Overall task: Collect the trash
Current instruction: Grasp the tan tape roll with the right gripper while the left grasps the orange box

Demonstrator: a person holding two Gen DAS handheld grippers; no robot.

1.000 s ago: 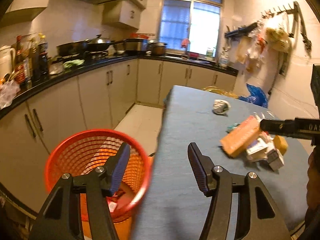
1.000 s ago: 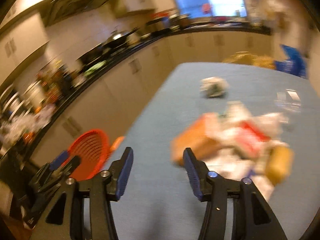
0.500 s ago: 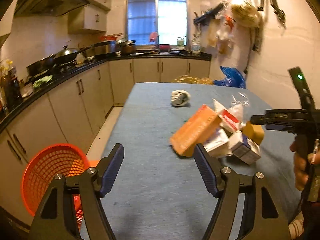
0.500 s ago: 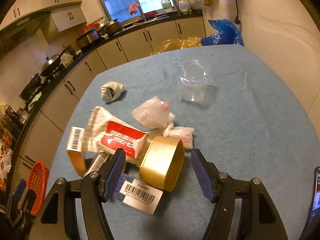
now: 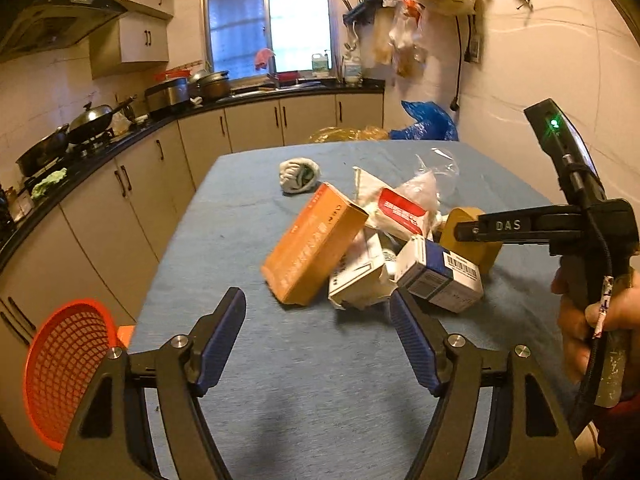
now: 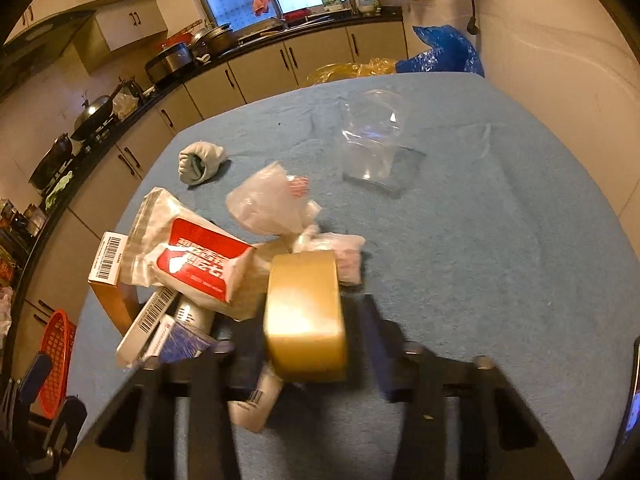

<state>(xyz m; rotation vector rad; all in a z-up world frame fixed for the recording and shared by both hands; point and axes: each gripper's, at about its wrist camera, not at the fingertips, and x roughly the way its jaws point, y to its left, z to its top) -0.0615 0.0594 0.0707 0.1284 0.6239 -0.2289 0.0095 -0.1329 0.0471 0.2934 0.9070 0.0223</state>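
The left gripper [image 5: 318,334] hovers with jaws wide, while the right gripper's [image 6: 306,338] jaws have just been closing

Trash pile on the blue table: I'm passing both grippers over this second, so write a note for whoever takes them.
Left gripper: jaws open, empty, just short of the orange box.
Right gripper: jaws have just been closing around the tape roll; blur hides whether they grip it yet.
Boxes, red-and-white packet, cloth bundle and clear container all lie on the table; red basket sits below its left edge.
Left: everything on the table goes to the basket.
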